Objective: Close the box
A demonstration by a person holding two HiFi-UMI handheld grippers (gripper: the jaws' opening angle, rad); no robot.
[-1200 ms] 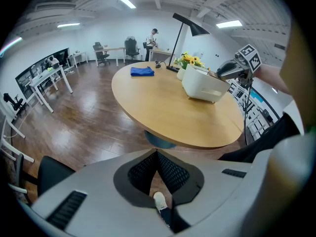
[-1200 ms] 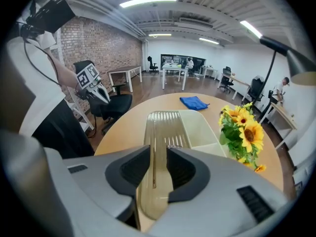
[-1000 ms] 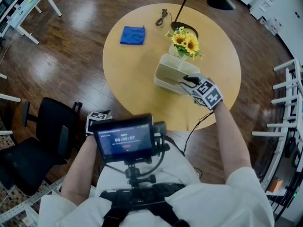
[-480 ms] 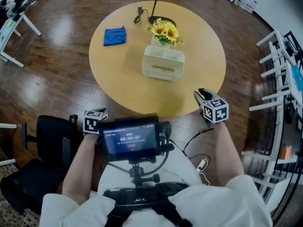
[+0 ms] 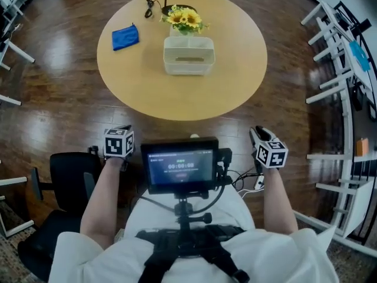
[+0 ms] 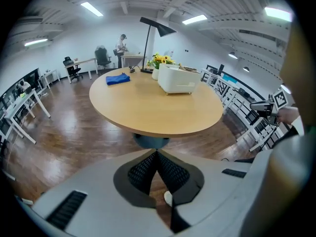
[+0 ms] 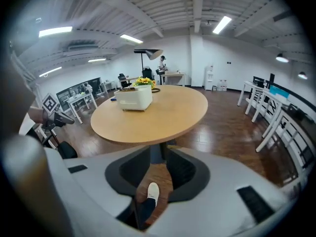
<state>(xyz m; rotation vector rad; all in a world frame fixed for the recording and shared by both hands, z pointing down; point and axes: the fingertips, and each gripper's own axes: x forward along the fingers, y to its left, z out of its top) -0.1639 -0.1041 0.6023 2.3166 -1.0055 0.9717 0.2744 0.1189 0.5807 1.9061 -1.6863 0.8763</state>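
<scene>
Box of white plastic [image 5: 188, 55], its lid down, stands near the far edge of the round wooden worktop [image 5: 177, 96]. Yellow sunflowers [image 5: 184, 19] are just behind it and a blue cloth [image 5: 125, 36] lies near the far-left edge. The left gripper [image 6: 157, 154] is closed on nothing. The right gripper [image 7: 157, 167] is a little apart and empty. Both are off the near edge.

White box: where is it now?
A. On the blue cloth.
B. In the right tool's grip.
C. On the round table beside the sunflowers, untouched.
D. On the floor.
C: the white box stands on the round table beside the sunflowers, and the left tool and right tool are both short of the table's near edge.
</scene>
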